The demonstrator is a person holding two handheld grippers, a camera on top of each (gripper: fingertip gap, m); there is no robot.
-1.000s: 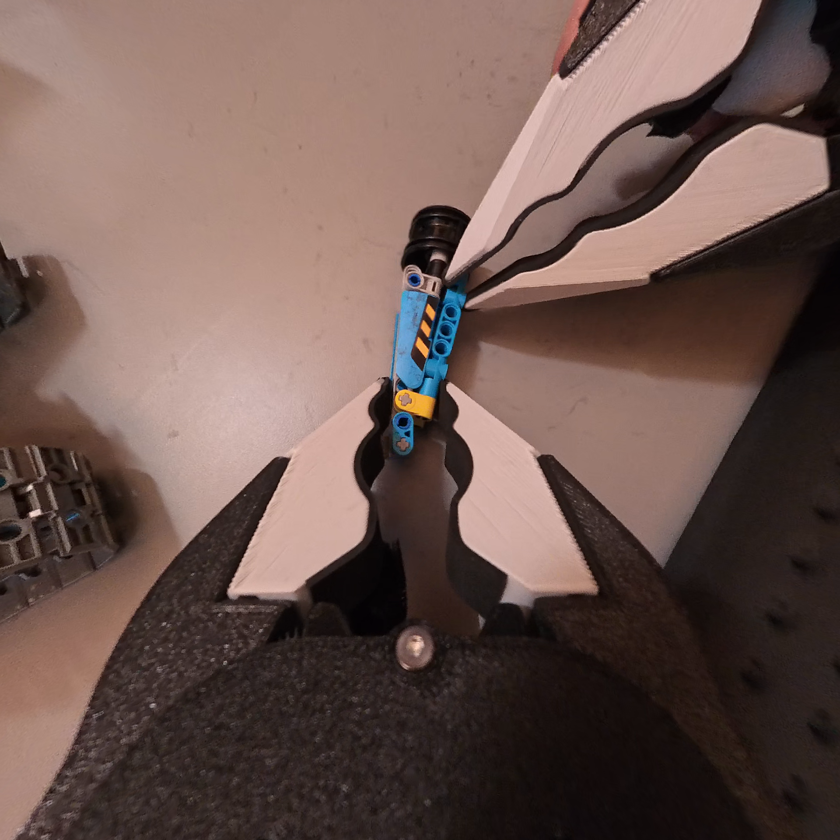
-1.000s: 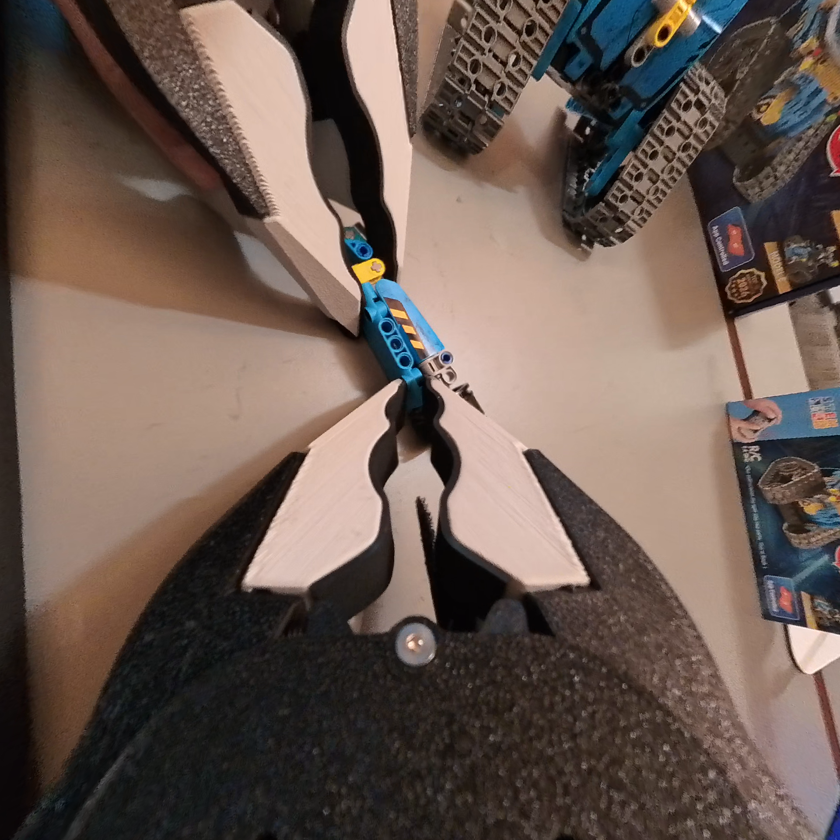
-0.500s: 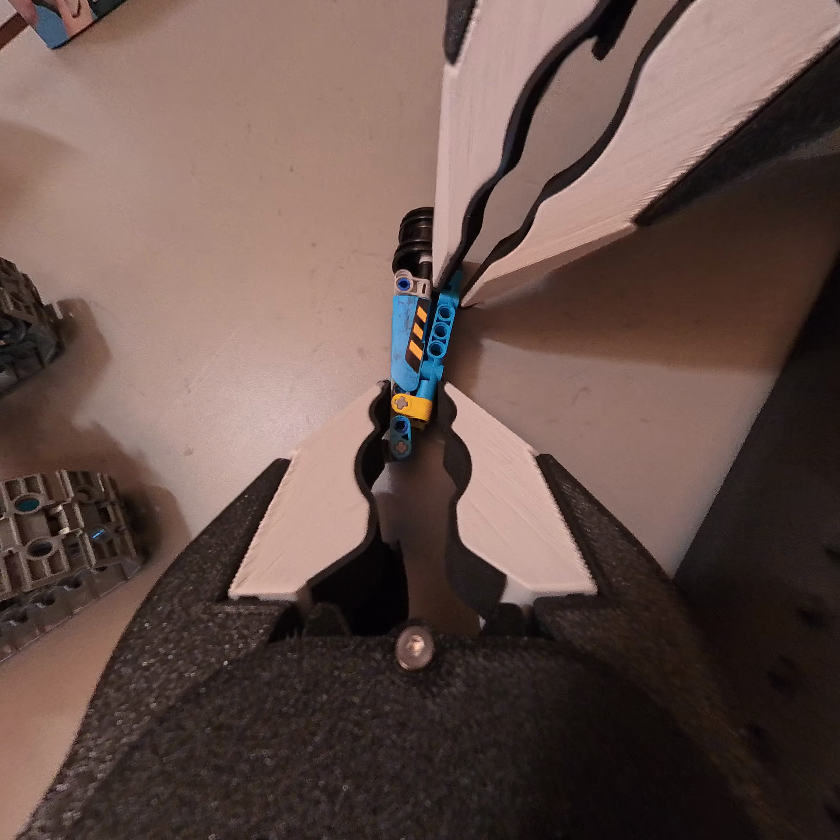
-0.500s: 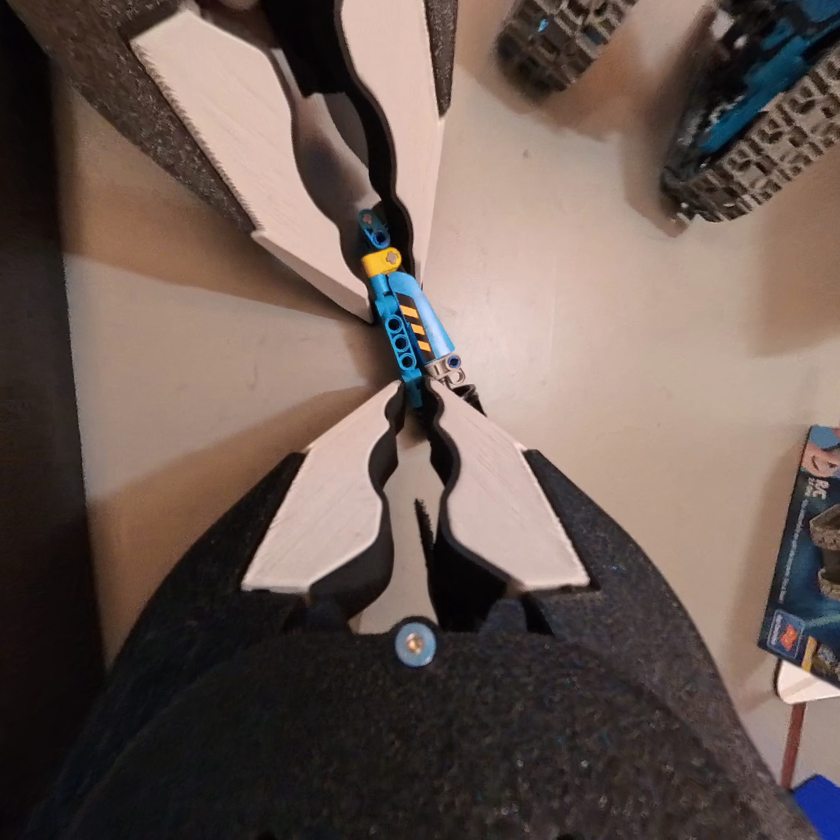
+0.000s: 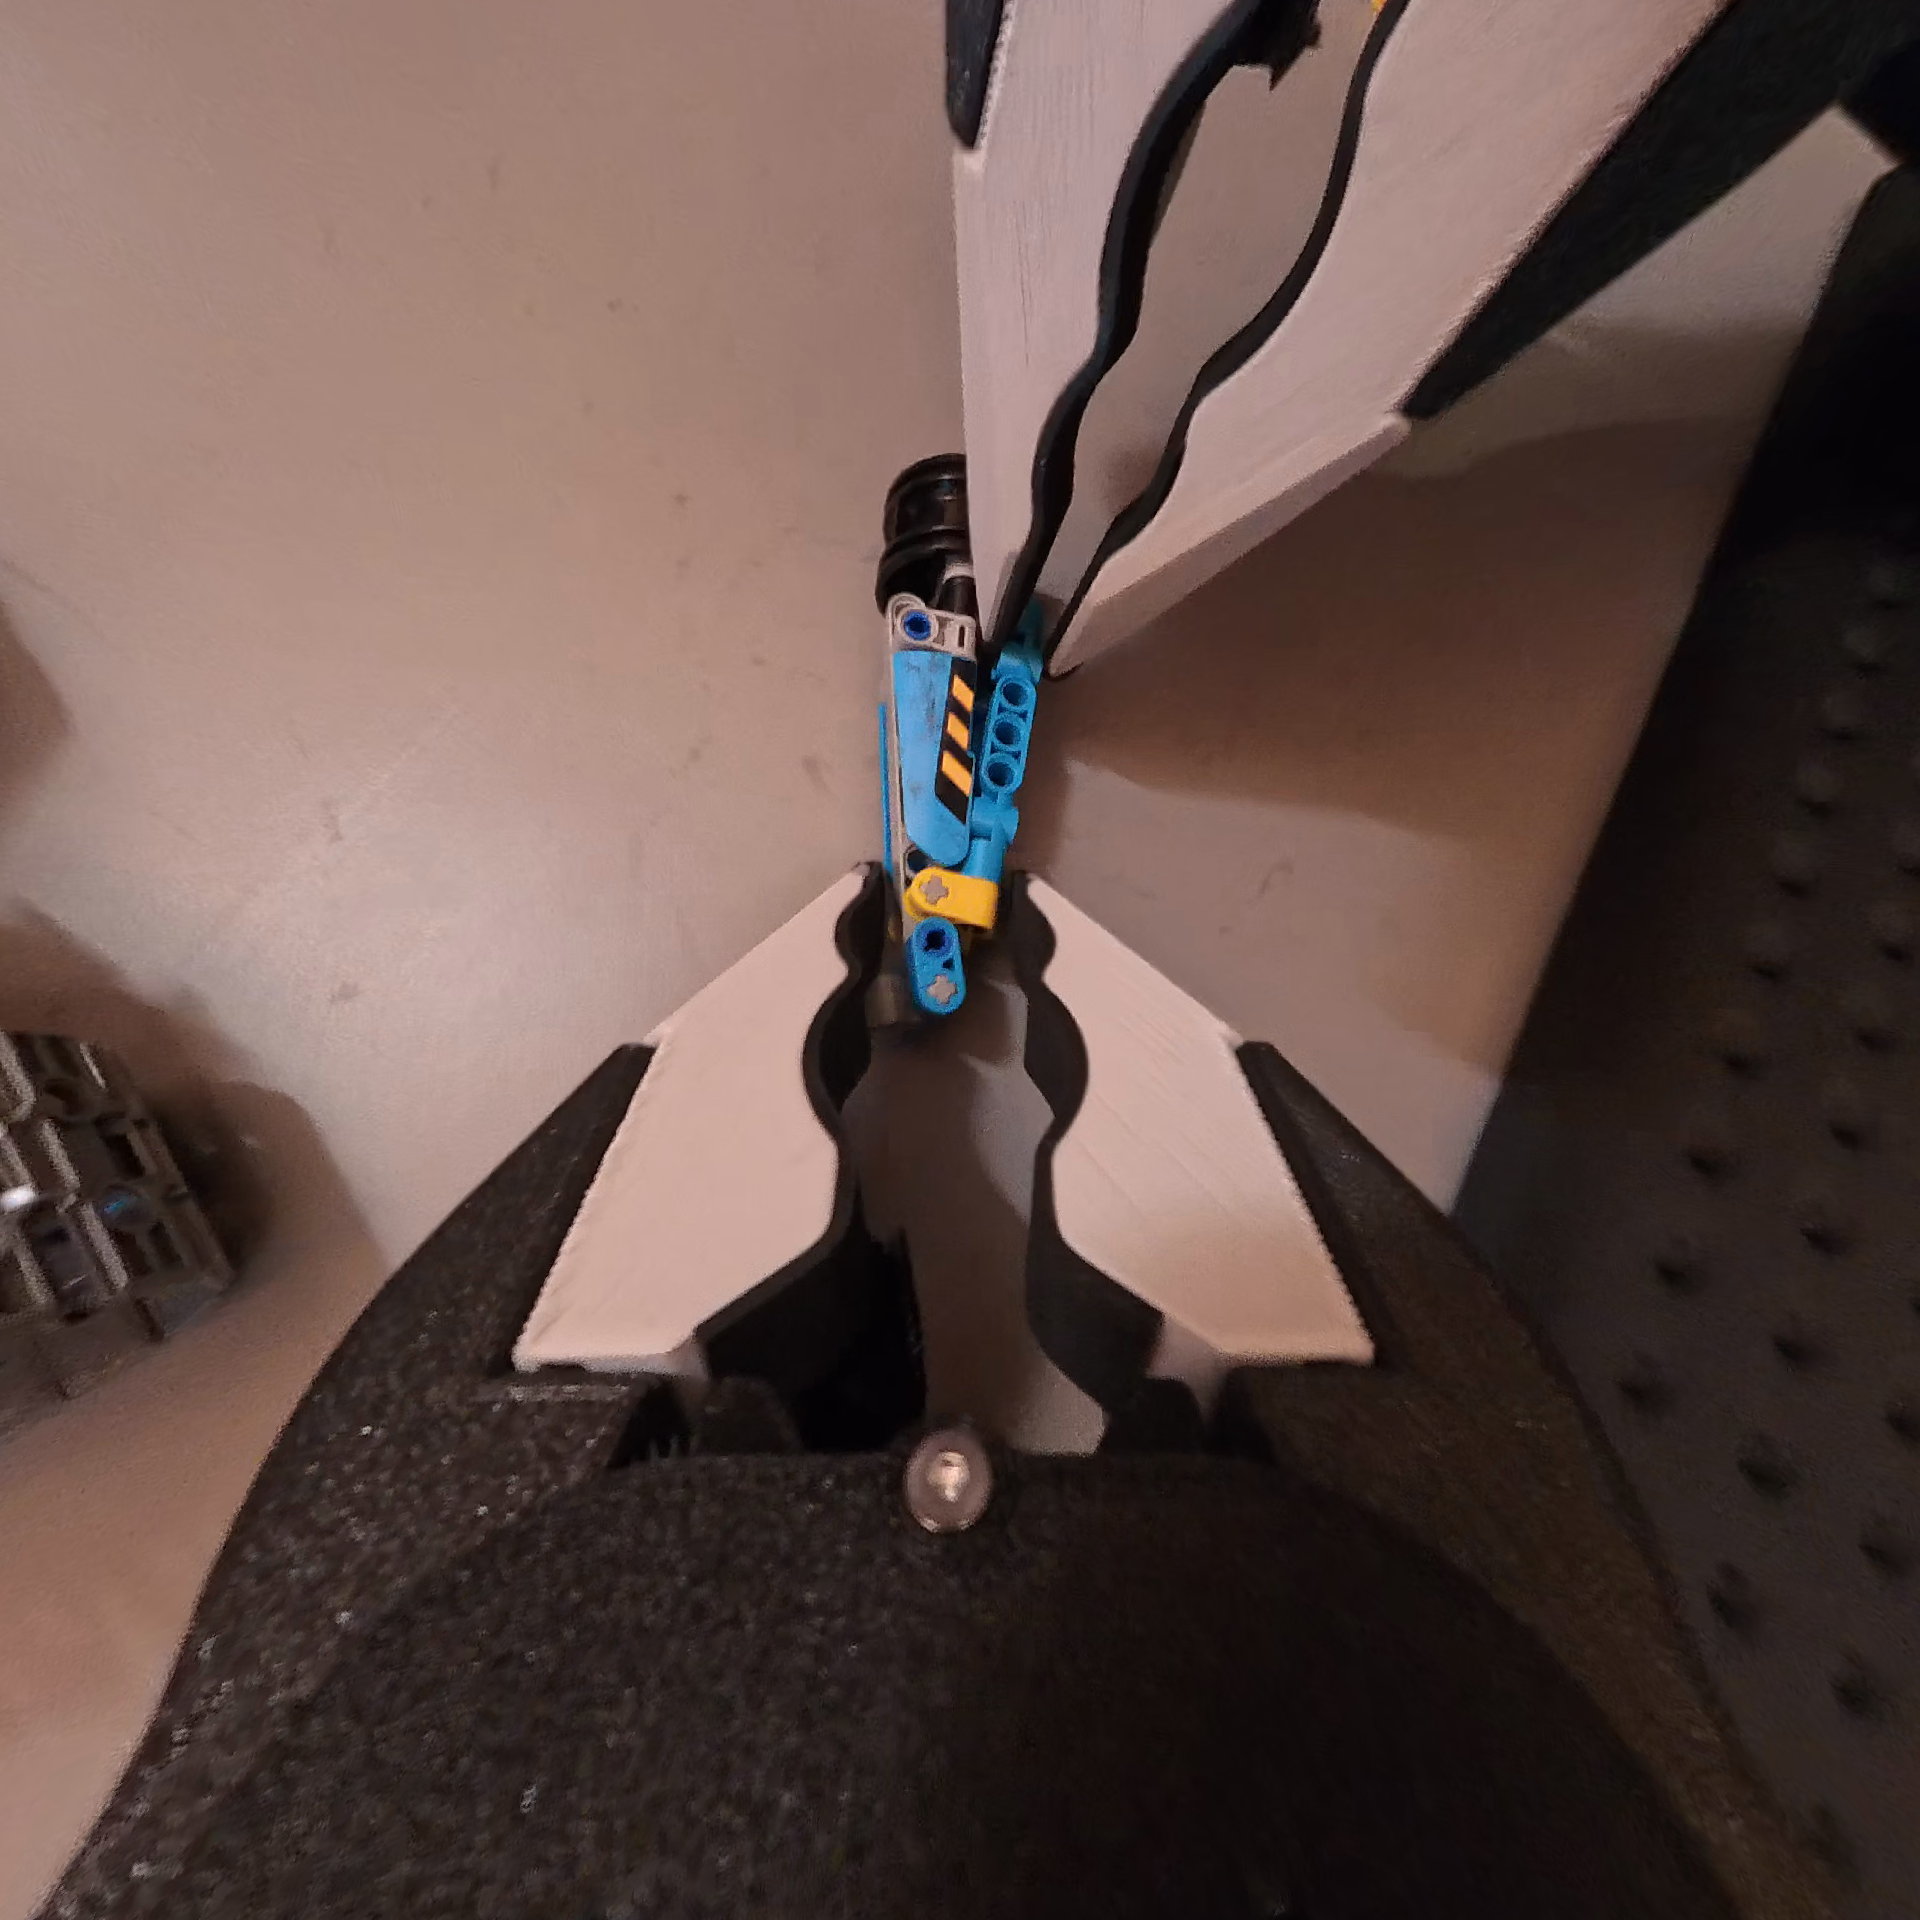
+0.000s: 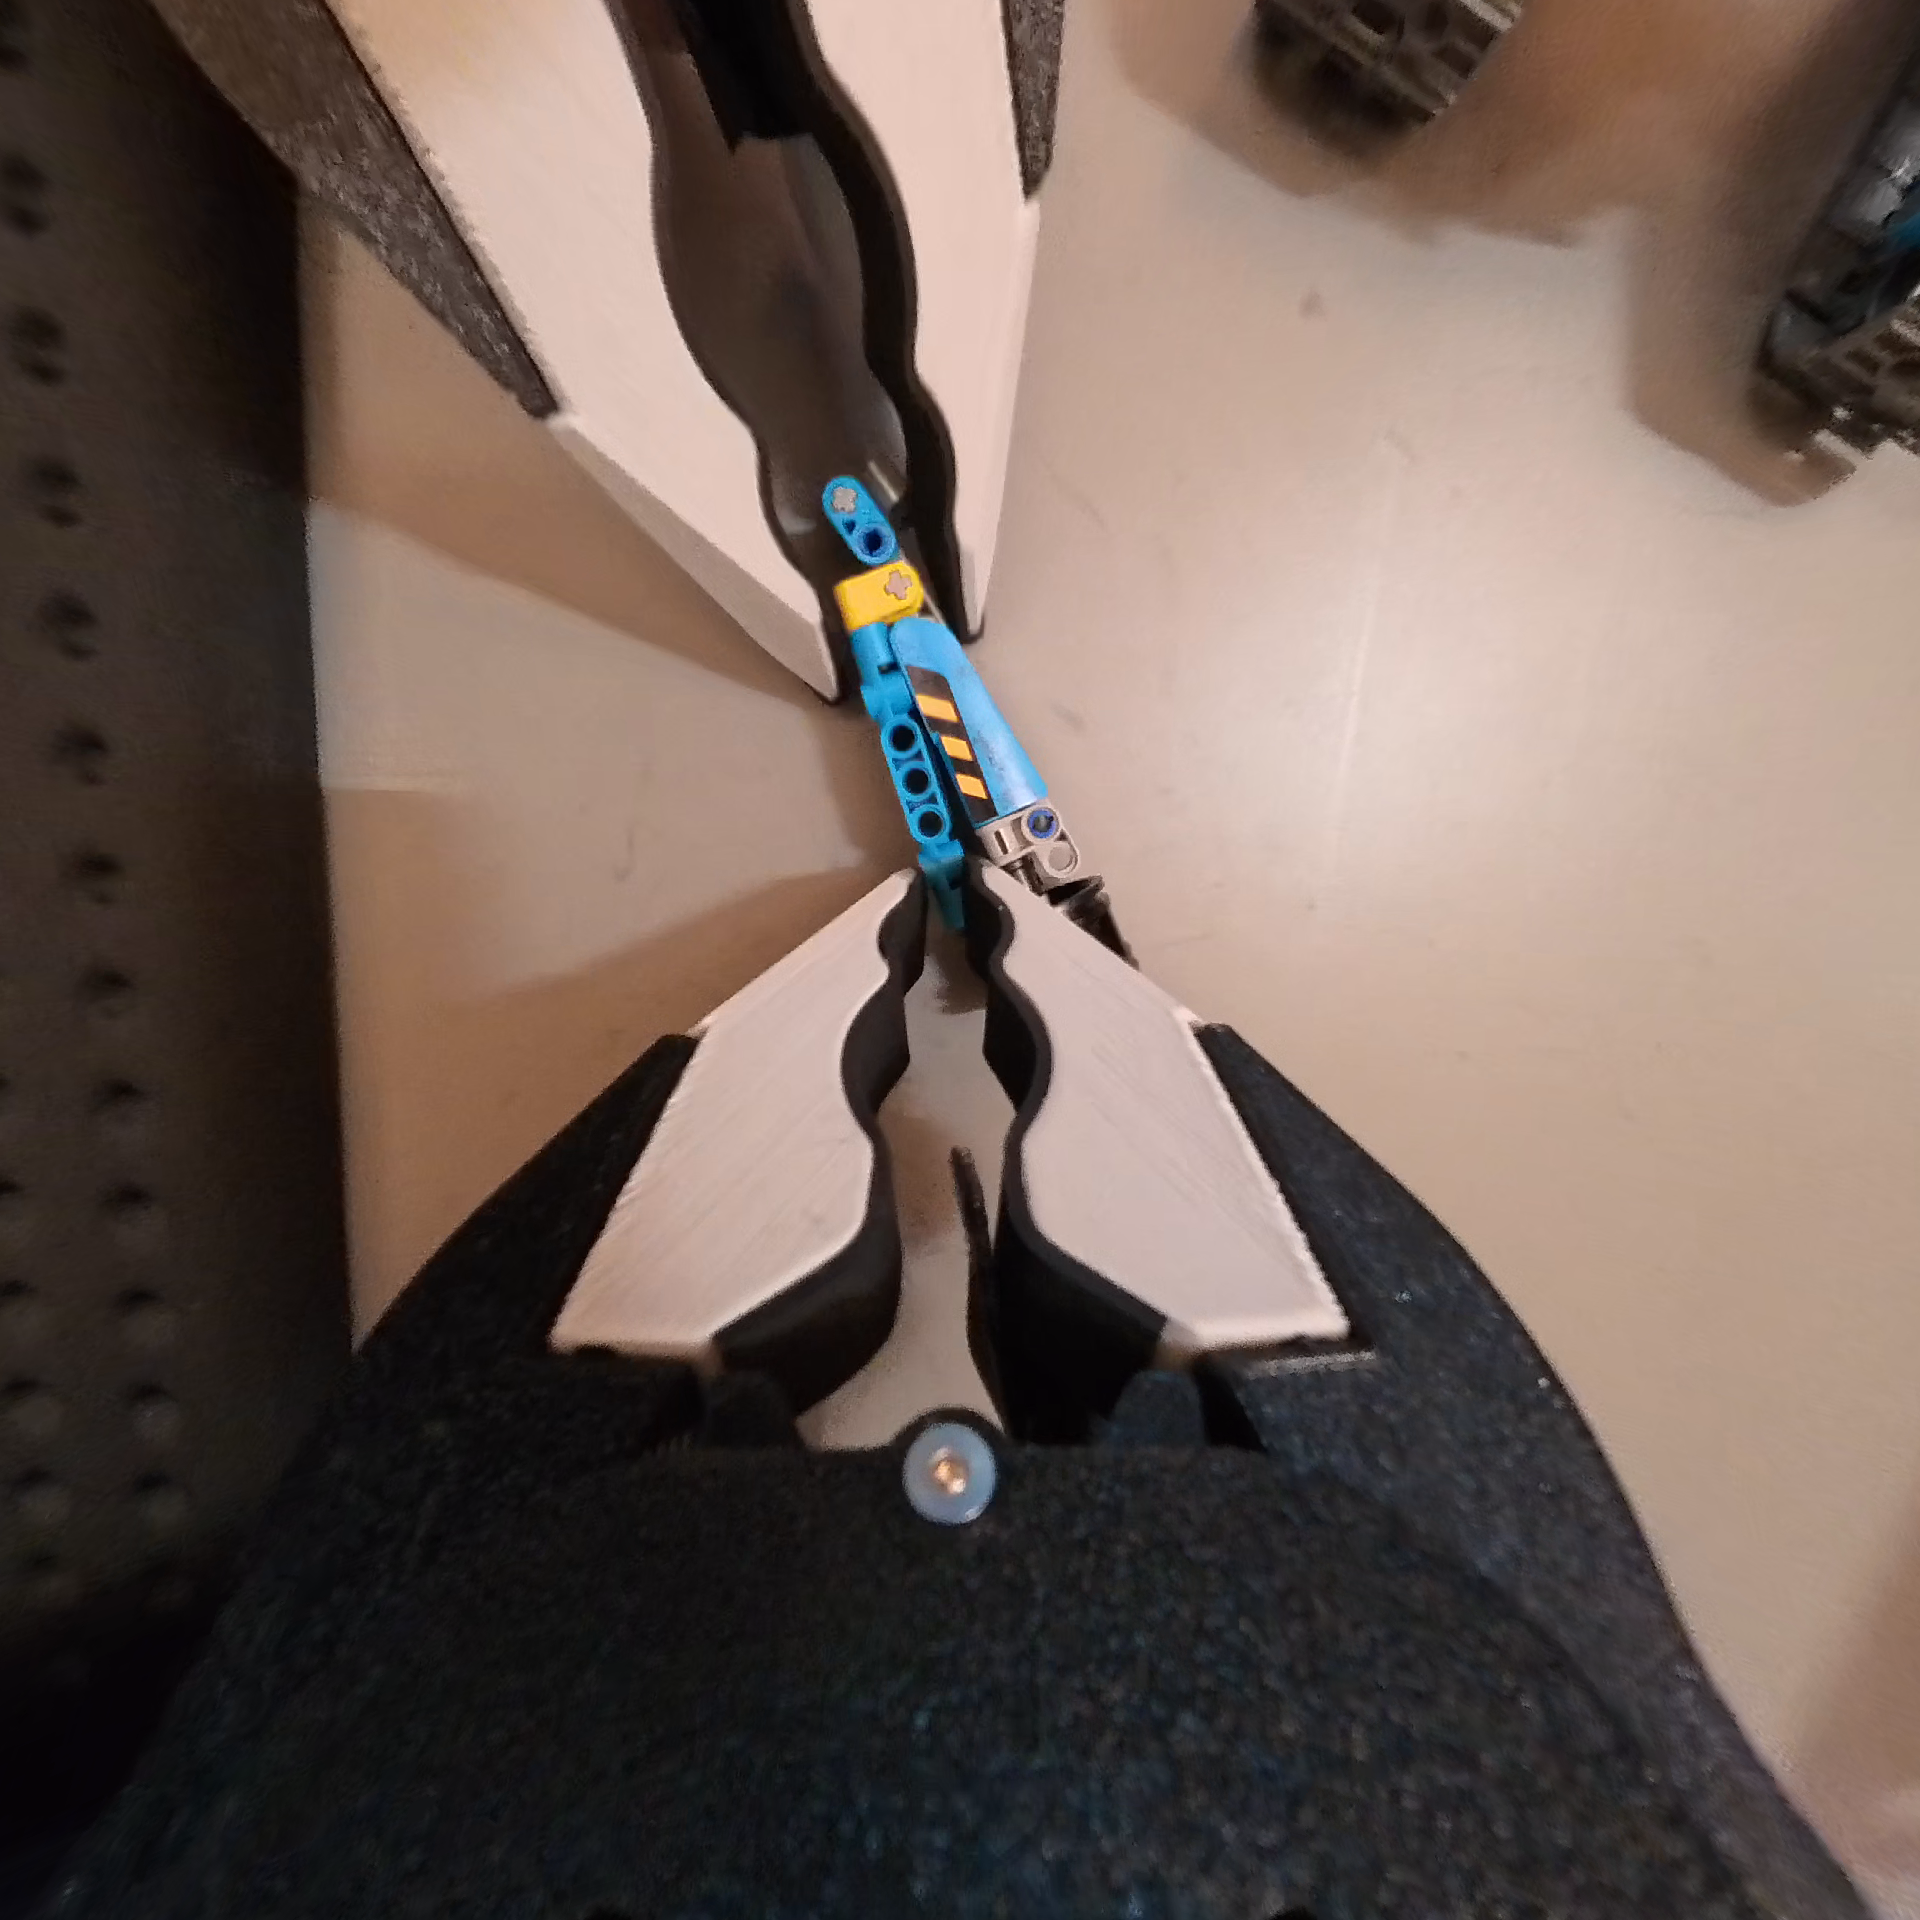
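A small blue toy-brick assembly (image 5: 951, 748) with an orange-and-black striped panel, a yellow connector and a black wheel end is held in the air between both grippers. My left gripper (image 5: 940, 894) is shut on its yellow-connector end. My right gripper (image 6: 951, 894) is shut on the opposite end, beside the black wheel part. The assembly also shows in the right wrist view (image 6: 940, 748). In each view the other gripper comes in from the top: the right gripper (image 5: 1029, 634) in the left wrist view, the left gripper (image 6: 899, 623) in the right wrist view.
A beige tabletop (image 5: 416, 520) lies below. Grey tracked toy parts (image 5: 94, 1216) sit at the left in the left wrist view; more tracked pieces (image 6: 1849, 343) lie at the top right of the right wrist view. A dark perforated board (image 5: 1766, 1039) borders the table. About 4 cm separates my left fingertips from my right.
Both grippers keep their grip on the assembly. The pair has turned and shifted over the table, so the tracked toy and the boxes have slid out towards the edges of the right view.
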